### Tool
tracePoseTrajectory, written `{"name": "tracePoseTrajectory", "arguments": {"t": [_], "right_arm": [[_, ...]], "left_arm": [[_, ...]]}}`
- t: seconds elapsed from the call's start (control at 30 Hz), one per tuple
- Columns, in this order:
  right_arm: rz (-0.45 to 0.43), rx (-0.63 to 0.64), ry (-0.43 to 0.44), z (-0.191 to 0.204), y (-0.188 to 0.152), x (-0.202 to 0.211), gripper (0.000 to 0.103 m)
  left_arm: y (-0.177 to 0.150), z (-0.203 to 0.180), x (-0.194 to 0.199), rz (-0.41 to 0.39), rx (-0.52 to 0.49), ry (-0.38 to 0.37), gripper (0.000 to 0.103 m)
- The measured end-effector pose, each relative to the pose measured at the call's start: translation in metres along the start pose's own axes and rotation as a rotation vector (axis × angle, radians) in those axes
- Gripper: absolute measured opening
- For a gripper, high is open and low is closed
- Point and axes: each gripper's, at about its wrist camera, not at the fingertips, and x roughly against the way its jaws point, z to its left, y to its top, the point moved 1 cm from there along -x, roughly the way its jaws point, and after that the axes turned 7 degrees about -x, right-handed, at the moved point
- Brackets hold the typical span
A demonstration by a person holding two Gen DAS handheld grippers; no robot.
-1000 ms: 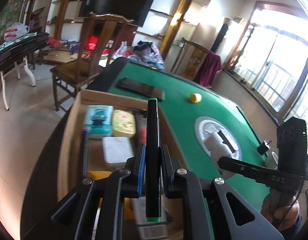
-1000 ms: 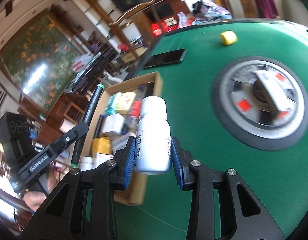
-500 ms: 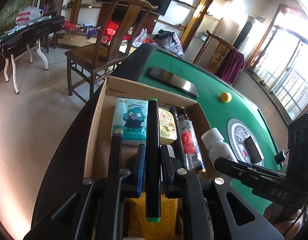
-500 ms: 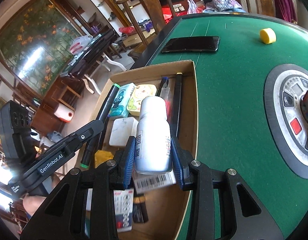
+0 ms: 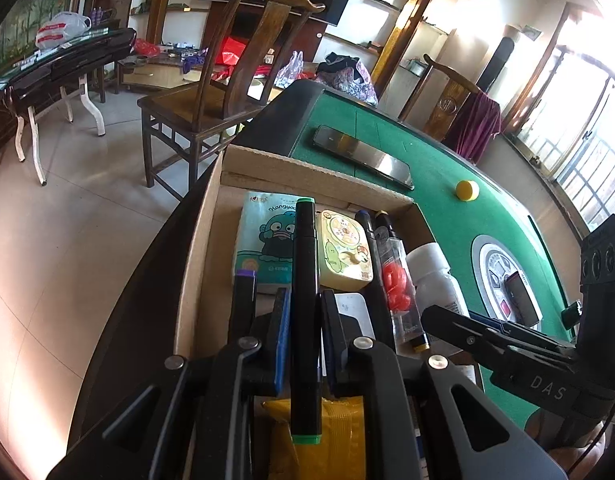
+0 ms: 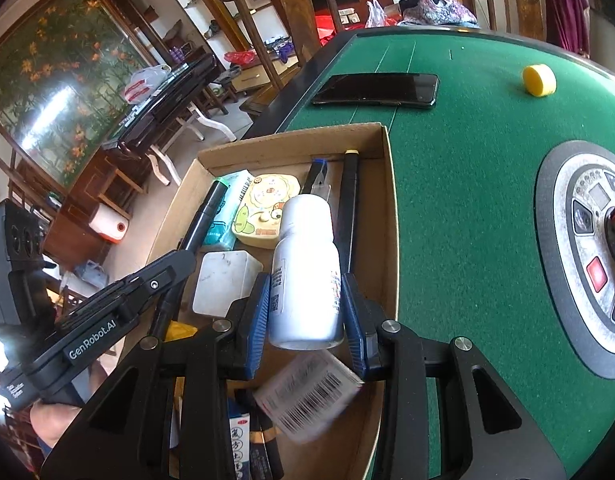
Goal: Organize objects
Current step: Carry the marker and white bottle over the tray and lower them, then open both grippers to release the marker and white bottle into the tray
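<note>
Jaws: left gripper (image 5: 303, 324) is clamping a black marker (image 5: 305, 280) with green ends; right gripper (image 6: 305, 312) is pinching a white bottle (image 6: 303, 272) at its label. Both are hanging over the cardboard box (image 6: 391, 216) on the green table (image 6: 467, 168). Advice: lower each into a bare gap, marker alongside the pens, before letting go. Legible: "GenRobot.AI", "DAS", "Hangyo…" on the tissue pack (image 5: 263, 240).

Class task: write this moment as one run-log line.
left gripper: shut on marker | right gripper: shut on bottle | both over box | neither released
</note>
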Motion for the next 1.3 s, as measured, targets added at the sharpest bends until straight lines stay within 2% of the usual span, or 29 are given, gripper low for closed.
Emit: {"name": "tracePoseTrajectory", "arguments": {"t": [0.27,0.67,0.77,0.93,1.03,1.2,1.3], "right_arm": [[0.003,0.051,-0.039,0.012,0.003,-0.008,0.034],[0.023,0.055,0.001,0.016,-0.002,0.004,0.036],[0.029,0.057,0.013,0.017,-0.005,0.007,0.036],[0.038,0.048,0.048,0.015,-0.012,0.017,0.036],[0.030,0.037,0.067,0.010,-0.014,0.025,0.036],[0.008,0.010,0.099,-0.006,-0.017,0.047,0.036],[-0.026,-0.002,0.096,-0.025,-0.019,0.068,0.036]], "left_arm": [[-0.001,0.000,-0.009,0.039,0.000,0.017,0.014],[-0.003,0.000,-0.003,0.052,0.015,0.030,0.014],[-0.003,-0.002,0.003,0.049,0.017,0.029,0.018],[-0.001,-0.011,0.020,0.010,0.012,0.022,0.035],[0.001,-0.021,0.032,-0.013,0.002,0.016,0.037],[-0.001,-0.058,0.059,-0.081,-0.047,-0.029,0.038],[-0.007,-0.091,0.067,-0.099,-0.102,-0.083,0.045]]}}
